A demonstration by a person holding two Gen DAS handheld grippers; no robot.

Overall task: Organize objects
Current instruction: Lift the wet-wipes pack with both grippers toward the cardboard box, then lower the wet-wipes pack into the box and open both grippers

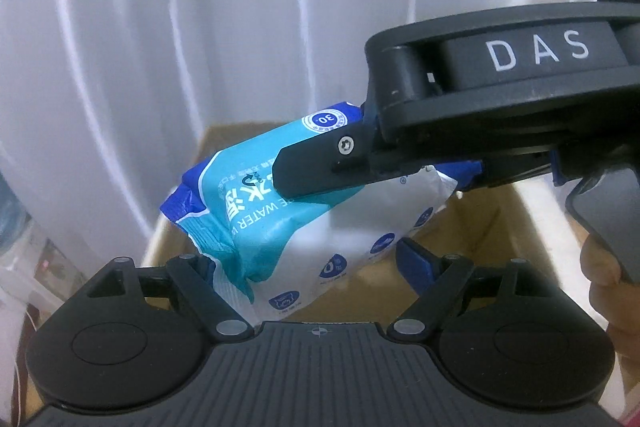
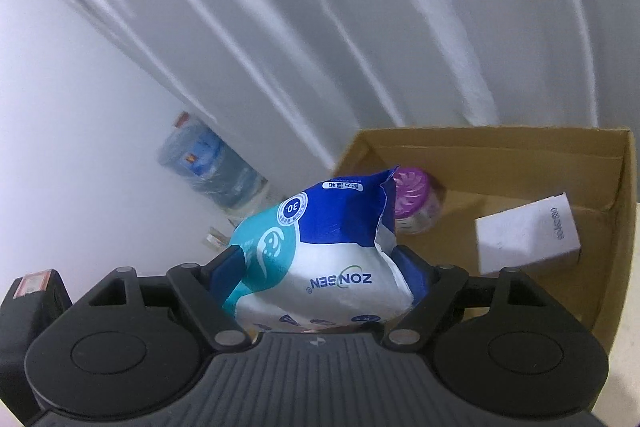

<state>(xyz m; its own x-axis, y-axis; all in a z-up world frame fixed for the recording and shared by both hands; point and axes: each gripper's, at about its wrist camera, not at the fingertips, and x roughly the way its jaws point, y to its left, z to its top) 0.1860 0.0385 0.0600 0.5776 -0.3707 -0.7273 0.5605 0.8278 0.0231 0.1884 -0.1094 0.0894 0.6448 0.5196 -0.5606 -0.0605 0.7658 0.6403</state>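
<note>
Tilting downward, both grippers' fingers [image 2: 416, 267] clamp wipes pack [image 2: 320, 259] above cardboard box [image 2: 624, 187].

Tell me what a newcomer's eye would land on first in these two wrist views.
First, the blue, teal and white soft pack of wet wipes, clamped from both ends between the jaws of the right gripper and the left gripper and held in the air in front of a white curtain. Behind it stands an open brown cardboard box, holding a purple-lidded round jar and a small white carton.
</note>
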